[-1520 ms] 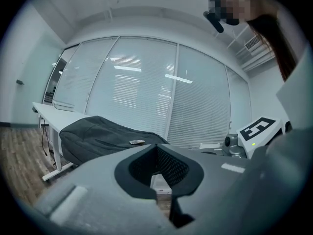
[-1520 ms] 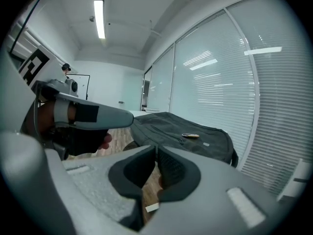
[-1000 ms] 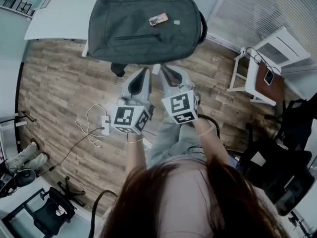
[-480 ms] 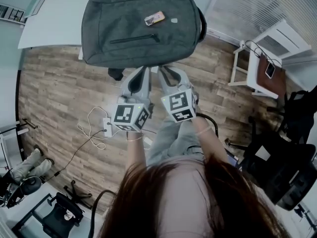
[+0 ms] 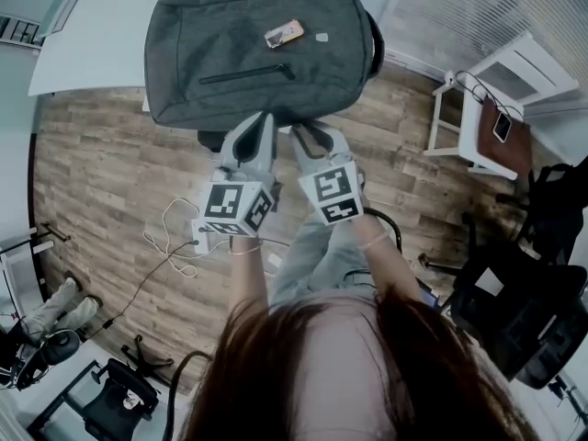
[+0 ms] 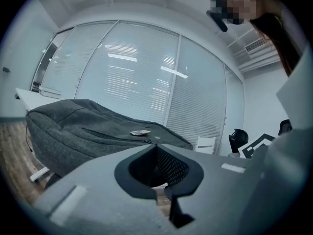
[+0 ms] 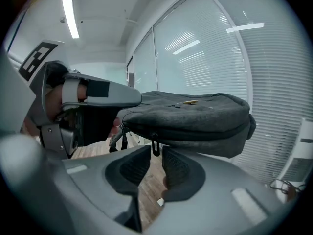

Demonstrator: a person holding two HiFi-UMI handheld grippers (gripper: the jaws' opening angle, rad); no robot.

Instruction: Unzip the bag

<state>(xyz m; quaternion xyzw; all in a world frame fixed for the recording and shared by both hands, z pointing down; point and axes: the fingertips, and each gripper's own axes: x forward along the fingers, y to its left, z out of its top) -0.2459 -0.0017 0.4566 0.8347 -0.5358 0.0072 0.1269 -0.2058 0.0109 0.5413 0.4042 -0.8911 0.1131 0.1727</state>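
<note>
A grey backpack (image 5: 257, 53) lies flat on a white table (image 5: 92, 35), its front-pocket zipper (image 5: 246, 72) closed and a small tan tag (image 5: 283, 33) on top. Both grippers sit at its near edge. My left gripper (image 5: 260, 125) is shut with nothing in it; in the left gripper view the backpack (image 6: 88, 126) lies ahead and to the left of the left gripper (image 6: 157, 151). My right gripper (image 7: 156, 154) stands narrowly open just under the backpack's (image 7: 195, 121) side. A black zipper pull (image 7: 154, 147) hangs at the gap between its fingertips, unpinched.
A white cable and charger (image 5: 184, 232) lie on the wooden floor at the left. At the right stands a white side stand (image 5: 487, 127) with a phone on it. Dark chairs and bags (image 5: 524, 310) are at the lower right, and window blinds stand behind the table.
Both grippers have moved forward to the backpack's near edge, the left one turning slightly. The backpack itself lies as before.
</note>
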